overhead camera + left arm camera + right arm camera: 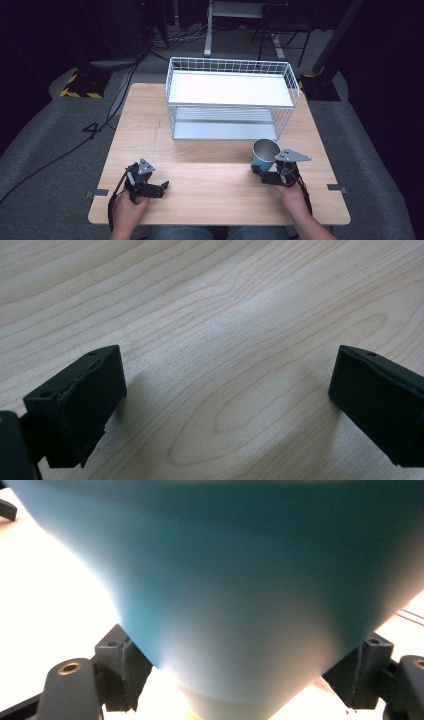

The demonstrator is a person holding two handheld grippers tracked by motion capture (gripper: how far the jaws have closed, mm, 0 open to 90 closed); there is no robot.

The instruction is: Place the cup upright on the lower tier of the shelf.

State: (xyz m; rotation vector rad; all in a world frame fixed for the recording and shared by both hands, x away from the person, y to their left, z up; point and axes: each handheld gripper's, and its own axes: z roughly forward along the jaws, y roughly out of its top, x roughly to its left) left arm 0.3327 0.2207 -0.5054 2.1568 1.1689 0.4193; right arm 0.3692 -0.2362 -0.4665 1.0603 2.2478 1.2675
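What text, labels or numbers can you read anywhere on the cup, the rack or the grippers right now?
None can be read.
Blue cup: plain wall, no print visible, also close up in the right gripper view.
White wire rack: no label visible.
Left gripper and right gripper: no markings legible.
Wooden table: bare grain.

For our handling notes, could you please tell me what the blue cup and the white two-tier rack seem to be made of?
Blue cup: probably metal inside, since the interior shines silvery; the outside looks matte blue, perhaps coated. White two-tier rack: thin painted wire mesh sides with smooth, flat white shelves, likely metal.
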